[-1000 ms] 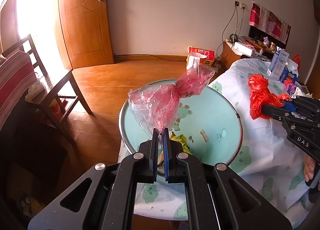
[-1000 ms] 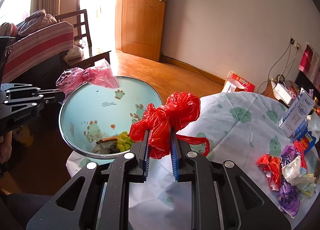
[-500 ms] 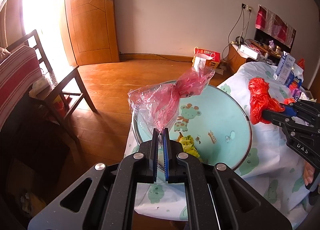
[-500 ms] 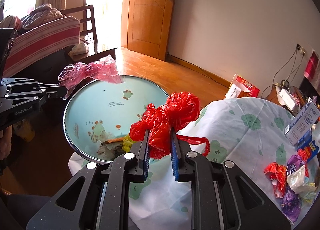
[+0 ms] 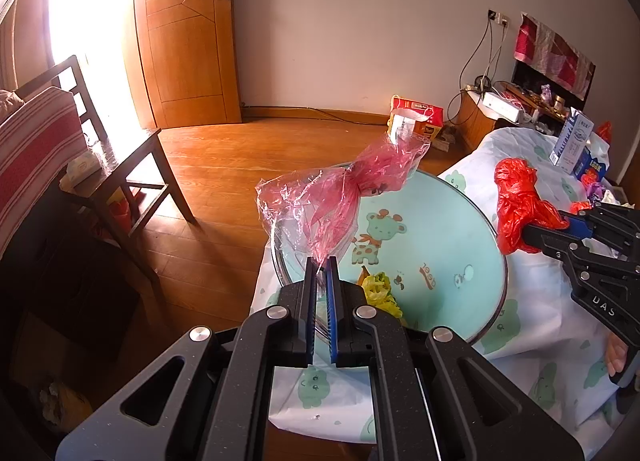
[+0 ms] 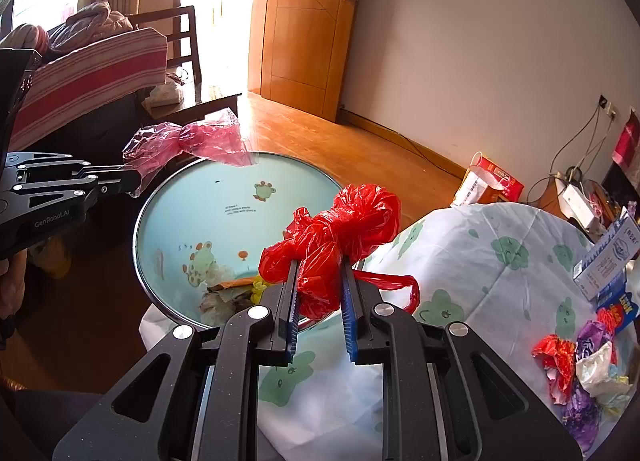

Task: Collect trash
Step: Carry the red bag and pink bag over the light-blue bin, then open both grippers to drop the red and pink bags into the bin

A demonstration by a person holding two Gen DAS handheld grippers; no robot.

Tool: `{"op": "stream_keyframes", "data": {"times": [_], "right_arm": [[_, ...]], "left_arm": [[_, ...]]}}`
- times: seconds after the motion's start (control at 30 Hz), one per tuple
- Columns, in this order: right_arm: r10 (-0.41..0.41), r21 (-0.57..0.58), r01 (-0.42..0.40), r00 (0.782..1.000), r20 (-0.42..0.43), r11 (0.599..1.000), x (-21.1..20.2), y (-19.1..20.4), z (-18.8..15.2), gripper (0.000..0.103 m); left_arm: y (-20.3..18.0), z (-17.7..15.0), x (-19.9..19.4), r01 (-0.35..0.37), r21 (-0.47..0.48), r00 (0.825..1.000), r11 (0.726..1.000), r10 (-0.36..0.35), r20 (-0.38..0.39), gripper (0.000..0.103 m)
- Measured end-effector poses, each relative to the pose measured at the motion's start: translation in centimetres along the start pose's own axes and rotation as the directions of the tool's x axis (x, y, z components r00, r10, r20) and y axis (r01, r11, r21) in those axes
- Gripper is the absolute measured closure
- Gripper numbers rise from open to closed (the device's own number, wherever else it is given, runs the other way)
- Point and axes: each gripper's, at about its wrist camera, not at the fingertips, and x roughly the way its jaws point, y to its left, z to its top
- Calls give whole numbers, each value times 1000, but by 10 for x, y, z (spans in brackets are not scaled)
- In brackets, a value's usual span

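Pale cotton-looking sheet with green cartoon animals covers the bed [image 6: 508, 261], and everything sits on it, so it's basically the work area here. Biggest thing on it is the enamel basin [image 5: 448, 221], mint green with giraffes and frogs printed inside, parked right at the bed's edge and tipped a bit toward the cameras. Makes sense as the trash collector: there's already some yellow wrapper scrap [image 5: 380, 289] and other bits lying in the bottom of it.

Next down in size, the red plastic bag [image 6: 340, 237], knotted into a wad. The right gripper [image 6: 320, 293] has its blue pads clamped on both sides of it, holding it up in the air just beside the basin's rim, my guess is so it can be dropped straight in.

The pink see-through bag [image 5: 332, 205] is thinner and floppier. The left gripper [image 5: 320, 281] is pinched almost fully together on its twisted tail, so the rest fans out above the basin's near rim. Holding it by the tail probably keeps the crinkly film from slipping.

Smallest stuff: a heap of crumpled wrappers [image 6: 584, 365], red, purple and white, lies on the sheet well apart from the basin, next to some cartons [image 6: 612, 261]. Looks like those are still waiting.
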Motion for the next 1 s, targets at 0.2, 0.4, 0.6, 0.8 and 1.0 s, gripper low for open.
{"op": "stream_keyframes", "data": {"times": [0.2,0.4,0.6,0.8,1.0], "right_arm": [[2,-7,-2,1000,2,1000,1,3,1,84],[2,-7,-2,1000,1,1000,1,3,1,84],[4,-8,-4,1000,0,1000,1,3,1,84],[3,-17,-4,1000,-4,1000,5,6,2,84],[4,-13,-4,1000,6,1000,8,6,2,61]], "left_arm": [[2,1,-1,1,-4,1000,1000,-1,2,99],[2,0,-1,2,-2,1000,1000,-2,2,99],[1,0,-1,3,-1,1000,1000,-3,1,99],[-3,0,0,16,2,1000,1000,-16,2,97],[-9,-2,1,28,-4,1000,1000,-28,11,67]]}}
